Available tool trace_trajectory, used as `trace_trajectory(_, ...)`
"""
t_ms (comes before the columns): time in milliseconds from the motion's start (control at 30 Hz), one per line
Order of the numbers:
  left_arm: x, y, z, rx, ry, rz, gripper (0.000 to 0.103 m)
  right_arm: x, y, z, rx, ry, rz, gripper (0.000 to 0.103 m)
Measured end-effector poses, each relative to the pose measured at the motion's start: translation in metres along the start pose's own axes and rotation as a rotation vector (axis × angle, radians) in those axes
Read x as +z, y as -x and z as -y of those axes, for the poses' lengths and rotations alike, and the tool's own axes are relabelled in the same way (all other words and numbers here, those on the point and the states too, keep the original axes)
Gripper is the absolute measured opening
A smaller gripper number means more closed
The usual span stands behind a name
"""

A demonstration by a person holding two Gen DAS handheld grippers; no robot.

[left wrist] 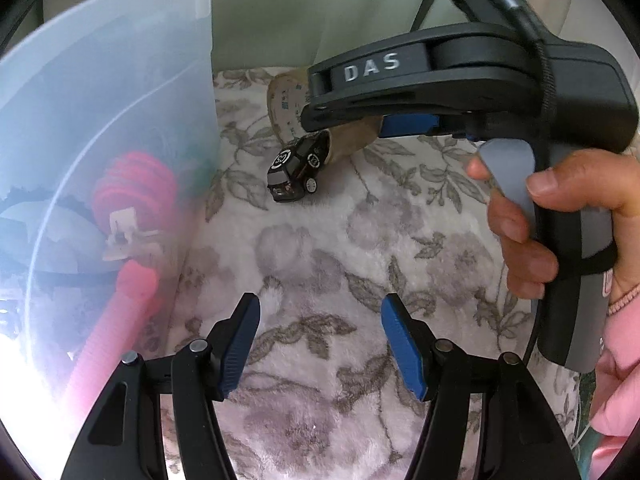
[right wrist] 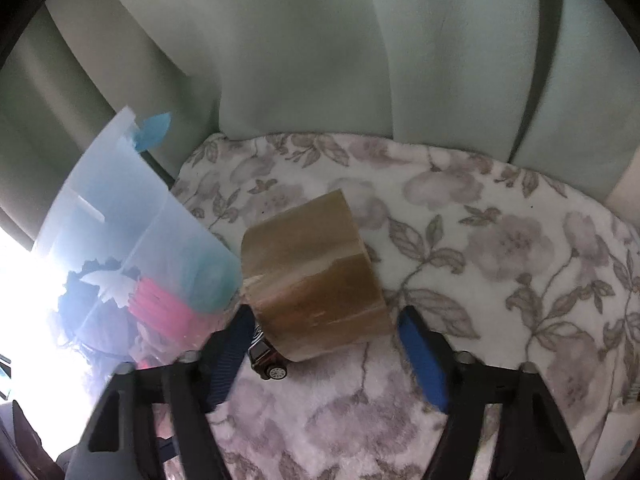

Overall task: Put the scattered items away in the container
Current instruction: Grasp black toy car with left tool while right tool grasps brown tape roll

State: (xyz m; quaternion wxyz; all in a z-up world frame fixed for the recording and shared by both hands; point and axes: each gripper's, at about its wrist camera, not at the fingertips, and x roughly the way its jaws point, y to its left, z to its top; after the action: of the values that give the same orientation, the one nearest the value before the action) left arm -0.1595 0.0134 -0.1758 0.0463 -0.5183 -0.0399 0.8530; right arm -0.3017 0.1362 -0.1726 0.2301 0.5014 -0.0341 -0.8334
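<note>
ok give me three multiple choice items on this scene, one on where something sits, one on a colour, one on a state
1. Where is the toy car?
A. inside the container
B. on the floral blanket beside the tape roll
C. held in the left gripper

2. What colour is the tape roll?
A. brown
B. green
C. white

3. What state is the left gripper in?
A. shut on the toy car
B. shut on the tape roll
C. open with nothing between its fingers

Answers:
1. B: the car rests on the floral blanket right against the roll, outside the container.
2. A: the roll shows tan-brown in both views.
3. C: its blue pads stand apart over bare blanket.
</note>
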Motion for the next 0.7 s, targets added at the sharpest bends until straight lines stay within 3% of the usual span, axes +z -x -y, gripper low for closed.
trace_trajectory(533,0.026,-0.013,0.012,0.029,-0.057,0.033,0.064,-0.052,0.058,0.059,0.010,-0.263,0.124,0.058)
trace_trajectory(700,0.040,-0.021,0.034,-0.016,-0.128,0.049,0.064,-0.076,0.076,0.077,0.026,-0.359,0.138,0.058)
